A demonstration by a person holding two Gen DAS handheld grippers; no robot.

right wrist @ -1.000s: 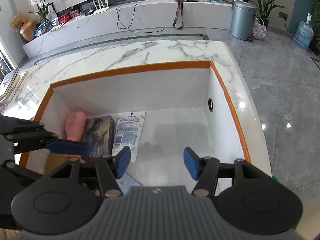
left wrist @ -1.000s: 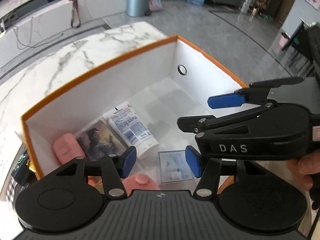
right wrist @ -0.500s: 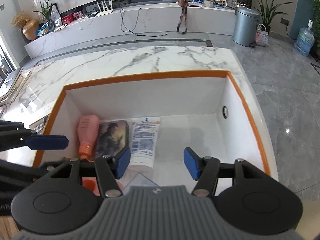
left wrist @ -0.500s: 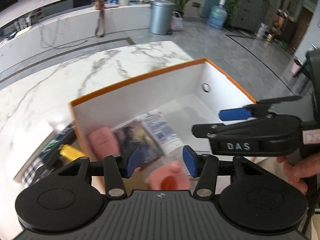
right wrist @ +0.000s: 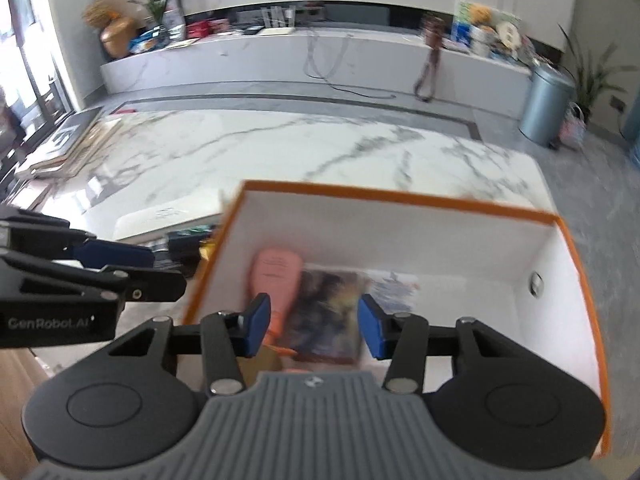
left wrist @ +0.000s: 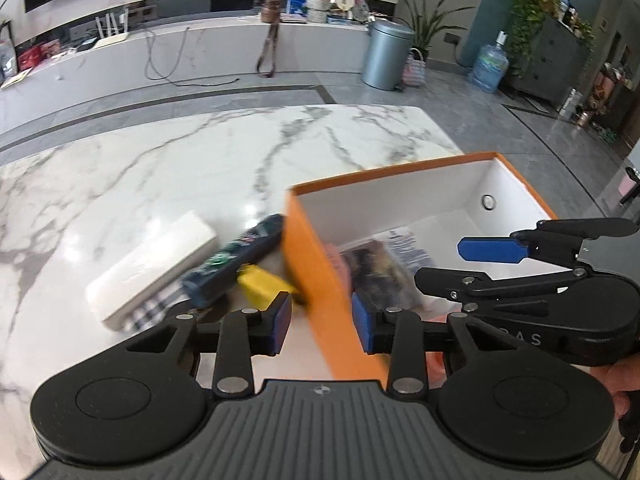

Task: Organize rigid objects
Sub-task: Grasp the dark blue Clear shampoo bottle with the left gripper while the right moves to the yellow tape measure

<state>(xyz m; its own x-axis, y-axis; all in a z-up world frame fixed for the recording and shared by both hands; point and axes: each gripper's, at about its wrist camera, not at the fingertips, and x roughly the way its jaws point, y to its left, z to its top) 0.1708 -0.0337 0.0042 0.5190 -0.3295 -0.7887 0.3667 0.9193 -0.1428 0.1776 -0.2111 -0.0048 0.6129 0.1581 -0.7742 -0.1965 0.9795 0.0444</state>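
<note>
An orange-rimmed white box [left wrist: 316, 268] [right wrist: 400, 196] stands on the marble table. Inside lie a pink bottle [right wrist: 276, 272], a dark picture box [right wrist: 326, 316] [left wrist: 380, 276] and a white tube [right wrist: 394, 284] [left wrist: 408, 246]. My left gripper [left wrist: 322, 322] is open and empty above the box's left wall. My right gripper [right wrist: 312, 330] is open and empty, above the box's near left part. Left of the box lie a white flat box [left wrist: 154, 264], a dark green tube [left wrist: 236, 258] and a yellow item [left wrist: 264, 286].
A checked cloth [left wrist: 154, 308] shows under the white flat box. Books and frames [right wrist: 60, 144] lie at the table's far left. The marble table [left wrist: 200, 160] stretches behind the box. The box's right half floor [right wrist: 460, 320] is bare.
Both grippers have swung left. The left one has moved from over the box's inside to over its left wall, which brings the items beside the box into view. Both stay open.
</note>
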